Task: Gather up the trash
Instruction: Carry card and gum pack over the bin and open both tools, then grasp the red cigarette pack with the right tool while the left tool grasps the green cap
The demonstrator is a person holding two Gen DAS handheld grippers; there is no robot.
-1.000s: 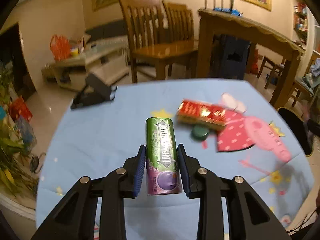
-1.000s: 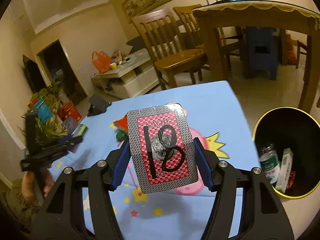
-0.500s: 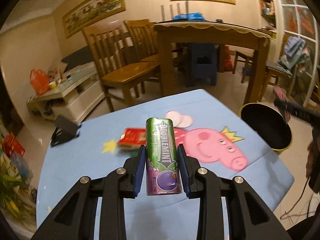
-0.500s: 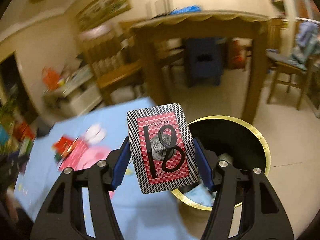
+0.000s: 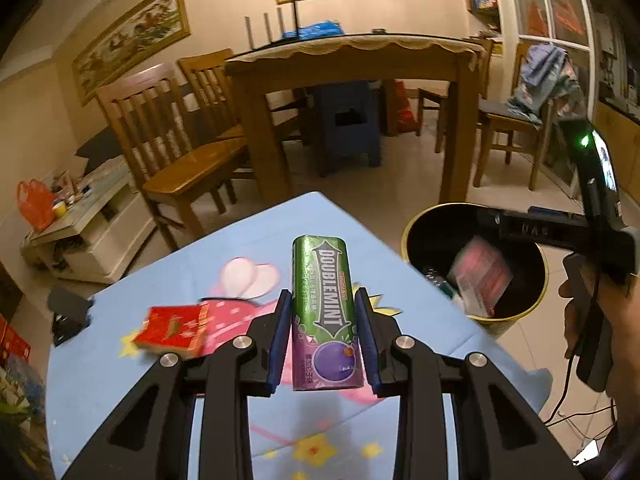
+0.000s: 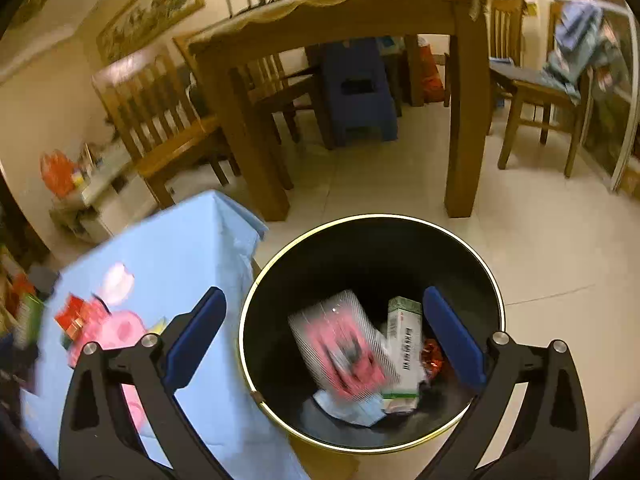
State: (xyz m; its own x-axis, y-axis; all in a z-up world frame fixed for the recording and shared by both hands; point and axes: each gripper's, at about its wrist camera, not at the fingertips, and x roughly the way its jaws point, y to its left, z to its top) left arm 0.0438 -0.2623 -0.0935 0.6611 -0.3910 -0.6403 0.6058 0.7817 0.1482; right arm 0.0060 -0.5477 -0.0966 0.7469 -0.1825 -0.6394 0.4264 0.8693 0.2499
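Observation:
My left gripper [image 5: 322, 295] is shut on a green and purple Doublemint gum pack [image 5: 322, 320], held upright above the blue-clothed table [image 5: 120, 380]. My right gripper [image 6: 323, 293] hangs over the black, gold-rimmed bin [image 6: 372, 216], its jaws opening with nothing touching the pads. The red-and-silver card box [image 6: 340, 348] is blurred, dropping inside the bin below them; the left wrist view shows the card box [image 5: 480, 272] in the bin [image 5: 440, 210] too. A red box [image 5: 172, 330] lies on the table.
The bin holds a green-and-white carton [image 6: 404, 344] and other scraps. It stands on the tiled floor at the table's [image 6: 180, 248] corner. A wooden dining table [image 5: 352, 56], chairs and a blue stool [image 5: 346, 124] stand behind. A black object [image 5: 68, 312] sits at the table's left edge.
My right gripper swung from over the table to over the bin, opened and let the card box fall. My left gripper moved right toward the bin, still holding the gum pack.

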